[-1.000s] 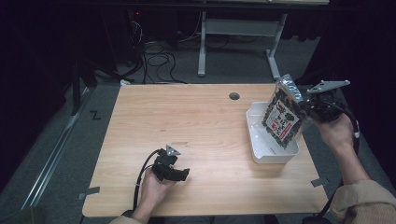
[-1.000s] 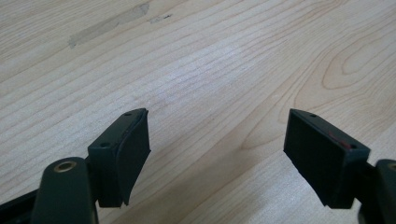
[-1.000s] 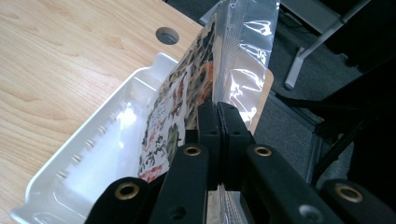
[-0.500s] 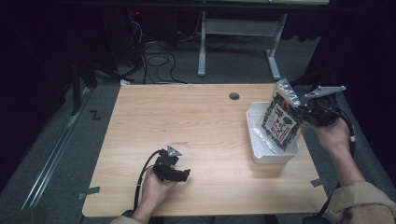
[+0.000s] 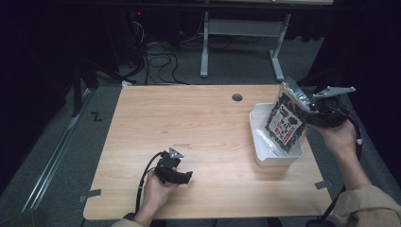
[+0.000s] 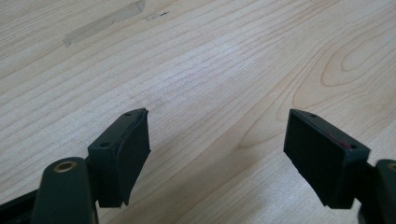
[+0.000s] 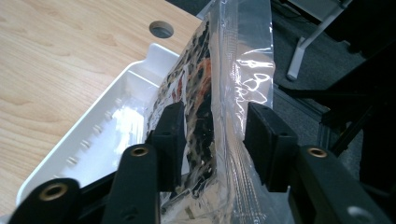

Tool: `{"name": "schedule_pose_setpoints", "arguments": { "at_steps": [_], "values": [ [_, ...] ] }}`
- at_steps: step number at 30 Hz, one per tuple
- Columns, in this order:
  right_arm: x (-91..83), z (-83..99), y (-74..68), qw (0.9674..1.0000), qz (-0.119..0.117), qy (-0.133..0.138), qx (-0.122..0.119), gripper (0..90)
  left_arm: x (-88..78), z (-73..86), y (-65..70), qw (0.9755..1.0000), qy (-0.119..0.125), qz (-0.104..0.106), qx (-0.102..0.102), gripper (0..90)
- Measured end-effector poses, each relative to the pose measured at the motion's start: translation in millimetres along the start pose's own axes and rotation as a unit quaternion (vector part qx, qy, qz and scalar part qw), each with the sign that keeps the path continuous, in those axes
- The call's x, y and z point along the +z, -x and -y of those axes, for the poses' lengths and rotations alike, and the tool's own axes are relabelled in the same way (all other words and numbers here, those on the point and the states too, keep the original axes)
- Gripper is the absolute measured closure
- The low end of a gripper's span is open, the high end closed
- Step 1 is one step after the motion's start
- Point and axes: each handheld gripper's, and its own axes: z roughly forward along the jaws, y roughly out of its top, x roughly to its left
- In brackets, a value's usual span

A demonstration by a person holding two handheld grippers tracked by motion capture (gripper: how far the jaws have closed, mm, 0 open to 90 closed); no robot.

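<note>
Dark printed snack bag (image 5: 285, 120) with clear crinkled top, stood tilted in the white tray (image 5: 276, 161) at the table's right edge, lower end inside, upper end leaning out over the right rim.

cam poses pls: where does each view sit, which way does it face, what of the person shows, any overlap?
High view: above the person's side, facing forward and down on the table; forearms, both hands.
Left gripper view: on the left gripper, facing bare tabletop; jaws apart.
Right gripper view: on the right gripper, facing snack bag over white bin.
Shared: bag, bin with the high view.
</note>
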Motion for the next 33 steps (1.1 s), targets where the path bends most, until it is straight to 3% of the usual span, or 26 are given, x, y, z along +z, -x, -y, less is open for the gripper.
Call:
{"name": "schedule_pose_setpoints", "arguments": {
  "at_steps": [13, 28, 33],
  "values": [
    [-1.8, 5.0, 9.0, 0.9996, 0.014, 0.004, 0.023, 50.8, -0.2, 0.1, 0.1, 1.0000, 0.001, 0.000, 0.000, 23.0],
    [-3.9, 4.7, 8.5, 0.9996, 0.008, 0.015, 0.022, 49.5, 0.0, 0.0, 0.1, 1.0000, 0.000, 0.001, 0.002, 23.0],
    [-7.8, 3.9, 5.7, 0.9992, -0.001, 0.030, 0.025, 49.6, -0.4, 0.1, 0.3, 1.0000, 0.002, 0.000, 0.000, 23.0]
  ]
}}
